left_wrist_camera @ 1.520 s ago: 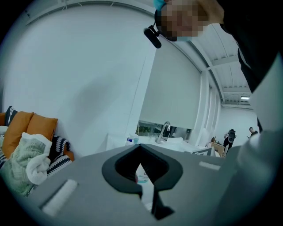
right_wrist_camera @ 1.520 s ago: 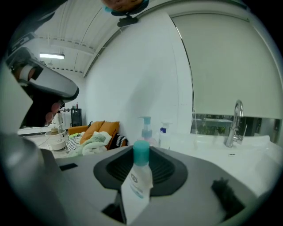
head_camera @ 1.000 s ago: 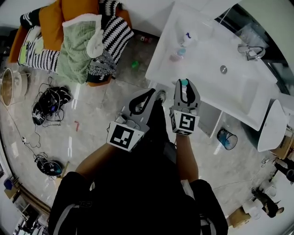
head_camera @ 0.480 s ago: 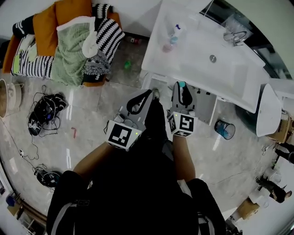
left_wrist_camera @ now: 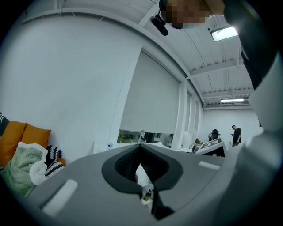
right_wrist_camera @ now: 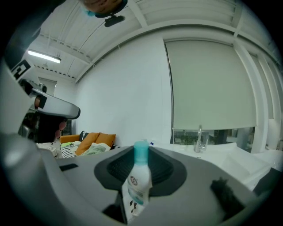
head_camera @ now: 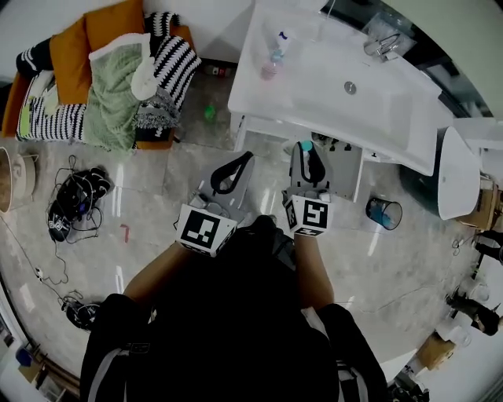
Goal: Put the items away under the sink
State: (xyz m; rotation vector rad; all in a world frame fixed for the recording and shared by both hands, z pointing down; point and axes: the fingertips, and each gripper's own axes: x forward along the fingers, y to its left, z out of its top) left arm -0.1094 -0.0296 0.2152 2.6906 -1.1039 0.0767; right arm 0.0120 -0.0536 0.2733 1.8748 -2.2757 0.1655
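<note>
Head view looks steeply down on a person's arms stretched toward a white sink with a faucet at its far side; both tools are held side by side, a little apart, over the pale glossy floor. In the right gripper view the right gripper pinches a white bottle with a teal cap; the bottle stands upright between the dark ribbed pads, which press on its sides; the jaws have just been closing on it. In the head view that bottle hangs in the air just in front of the white cabinet under the sink, its cap toward the sink's front edge; the cabinet stands open, with dark things inside too small to name.

The left gripper has its jaws pressed together at the tips, with nothing between them; only a hollow remains between the curved pads.

Two small containers stand on the sink's left end; a blue waste bin sits on the floor to the right of the cabinet; well to the left are an orange sofa draped with a green blanket, and a tangle of cables on the floor.
</note>
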